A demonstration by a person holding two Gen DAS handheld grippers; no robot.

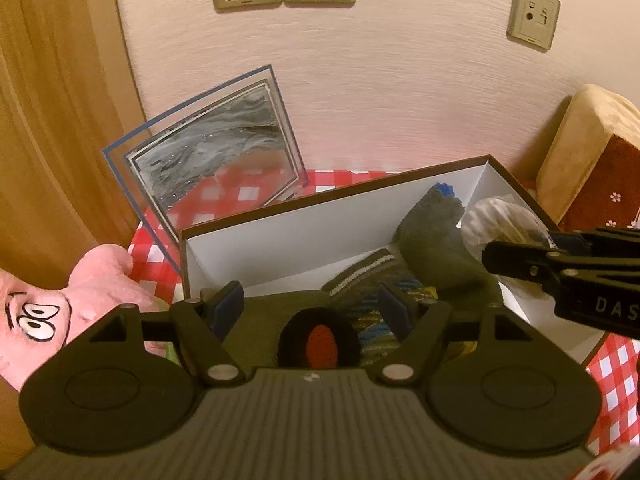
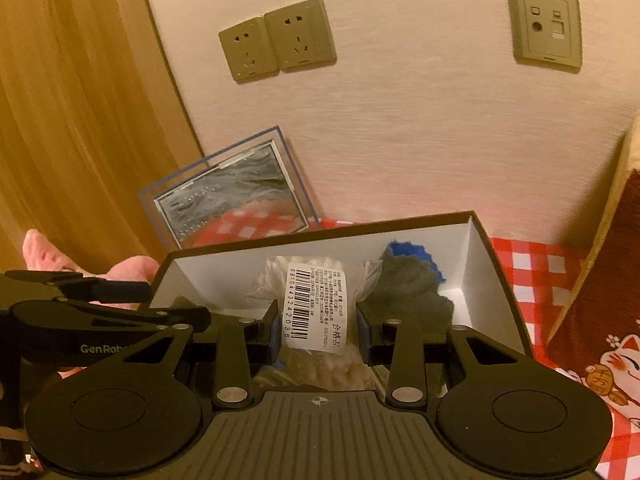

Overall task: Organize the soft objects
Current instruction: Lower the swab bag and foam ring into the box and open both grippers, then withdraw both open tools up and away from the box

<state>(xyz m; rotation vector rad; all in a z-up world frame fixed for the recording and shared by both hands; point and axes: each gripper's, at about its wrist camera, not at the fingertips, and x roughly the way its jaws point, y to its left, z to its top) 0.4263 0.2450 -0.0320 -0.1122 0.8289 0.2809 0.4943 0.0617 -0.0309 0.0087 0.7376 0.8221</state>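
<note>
My right gripper (image 2: 319, 330) pinches the plastic bag of cotton swabs (image 2: 316, 312) over the box (image 2: 486, 248); my left gripper (image 1: 312, 304) hangs wide open, holding nothing, at the box's near edge.

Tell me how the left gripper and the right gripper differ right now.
The left gripper is open and holds nothing; the right gripper is shut on the cotton swab bag. The left is over knitted items; the right over the box's middle. Both hover over the box.
</note>
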